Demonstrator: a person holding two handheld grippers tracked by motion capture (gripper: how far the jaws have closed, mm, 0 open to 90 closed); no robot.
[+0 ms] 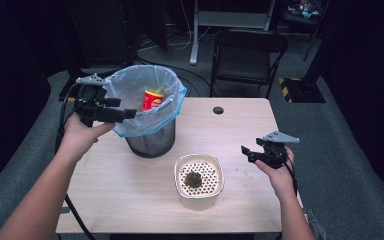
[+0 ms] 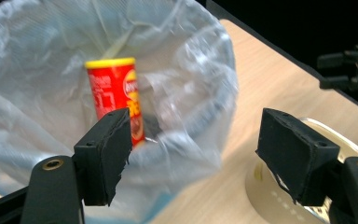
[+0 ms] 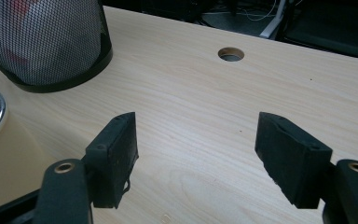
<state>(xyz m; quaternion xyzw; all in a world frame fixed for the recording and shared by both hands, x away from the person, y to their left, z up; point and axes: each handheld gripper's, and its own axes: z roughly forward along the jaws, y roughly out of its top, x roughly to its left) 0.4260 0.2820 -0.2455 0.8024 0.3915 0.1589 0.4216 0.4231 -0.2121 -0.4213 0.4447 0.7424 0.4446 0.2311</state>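
A pale wooden tabletop (image 1: 230,130) stands on grey carpet in a dark room. On it, a mesh bin (image 1: 150,142) holds a red can (image 1: 152,100) upright in its liner. The left tool (image 1: 125,114) hovers at the bin's rim, jaws apart and empty. The right tool (image 1: 245,152), well right of the bin, gapes empty. A folding chair (image 1: 247,55) stands beyond the bin.

A red snack can (image 1: 151,100) with a yellow lid stands tilted inside the clear-bagged black mesh bin (image 1: 150,140) at the desk's left rear.
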